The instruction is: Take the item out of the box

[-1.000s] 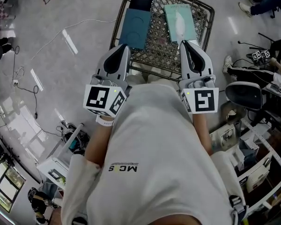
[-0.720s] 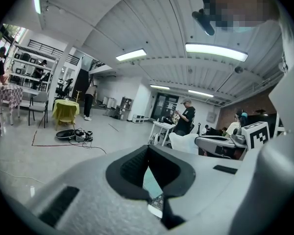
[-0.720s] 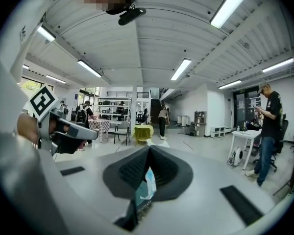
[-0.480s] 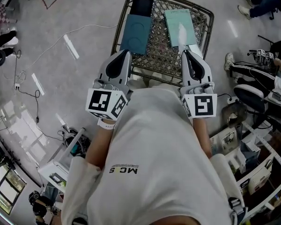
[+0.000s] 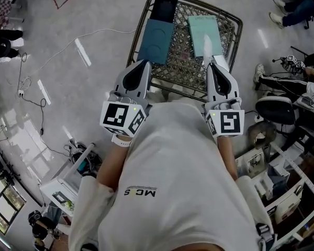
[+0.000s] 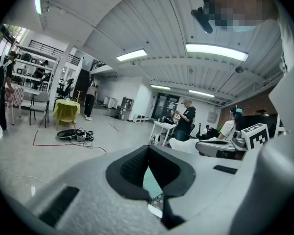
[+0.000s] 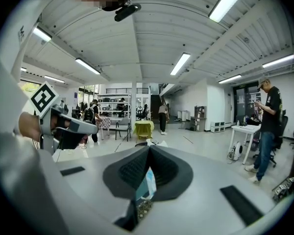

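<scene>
In the head view a wire-mesh table (image 5: 184,67) carries a dark teal box (image 5: 157,40) on its left and a light teal flat box (image 5: 203,34) on its right. A black flat item (image 5: 164,7) lies at the far edge behind the dark box. My left gripper (image 5: 144,63) hovers at the table's near edge, just short of the dark box, jaws together and empty. My right gripper (image 5: 211,61) hangs near the light teal box's near end, also shut and empty. Both gripper views point up across the hall; a sliver of teal shows past the left gripper (image 6: 148,150) and the right gripper (image 7: 149,150).
Grey floor surrounds the table, with a white cable (image 5: 68,43) trailing to the left. A black chair (image 5: 277,109) and white shelving (image 5: 282,192) stand at the right. Seated people's legs (image 5: 293,12) are at the upper right. A small cart (image 5: 68,182) sits at the lower left.
Both grippers have drifted slightly right and lower in the head view, and the table sits a little lower in frame. Both stay shut and empty.
</scene>
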`<state>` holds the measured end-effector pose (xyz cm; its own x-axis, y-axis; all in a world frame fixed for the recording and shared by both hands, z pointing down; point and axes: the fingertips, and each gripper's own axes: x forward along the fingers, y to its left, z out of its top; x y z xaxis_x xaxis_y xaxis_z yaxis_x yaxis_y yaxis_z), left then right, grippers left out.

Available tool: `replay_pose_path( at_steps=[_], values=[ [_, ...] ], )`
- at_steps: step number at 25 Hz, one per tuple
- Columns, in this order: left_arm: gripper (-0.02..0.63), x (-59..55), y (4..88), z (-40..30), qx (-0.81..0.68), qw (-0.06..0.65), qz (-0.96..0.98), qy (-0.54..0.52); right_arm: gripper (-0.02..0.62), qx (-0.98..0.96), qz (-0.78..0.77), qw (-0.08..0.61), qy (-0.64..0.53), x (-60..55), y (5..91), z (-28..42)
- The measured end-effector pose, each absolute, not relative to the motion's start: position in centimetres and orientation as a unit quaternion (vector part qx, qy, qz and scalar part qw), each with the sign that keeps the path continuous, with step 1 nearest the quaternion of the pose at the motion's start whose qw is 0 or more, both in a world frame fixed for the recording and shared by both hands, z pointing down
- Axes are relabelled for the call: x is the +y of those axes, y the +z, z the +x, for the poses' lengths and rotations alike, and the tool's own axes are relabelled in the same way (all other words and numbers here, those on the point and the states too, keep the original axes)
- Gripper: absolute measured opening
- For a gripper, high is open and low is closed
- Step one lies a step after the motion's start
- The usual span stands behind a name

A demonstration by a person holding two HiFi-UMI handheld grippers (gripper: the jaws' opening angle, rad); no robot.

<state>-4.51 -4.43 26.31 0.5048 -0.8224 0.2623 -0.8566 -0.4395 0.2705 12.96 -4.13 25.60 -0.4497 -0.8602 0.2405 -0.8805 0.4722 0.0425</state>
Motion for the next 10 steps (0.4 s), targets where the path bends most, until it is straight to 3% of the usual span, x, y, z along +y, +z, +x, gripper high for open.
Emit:
replay_pose_path(
  at_steps=[10],
  values=[
    [0.025,-4.48,25.8,-4.5,-0.497,0.186,0.846,0.048,0.014,-0.854,0.504,0.117,0.045,-4.11,25.2,12.46]
  ],
)
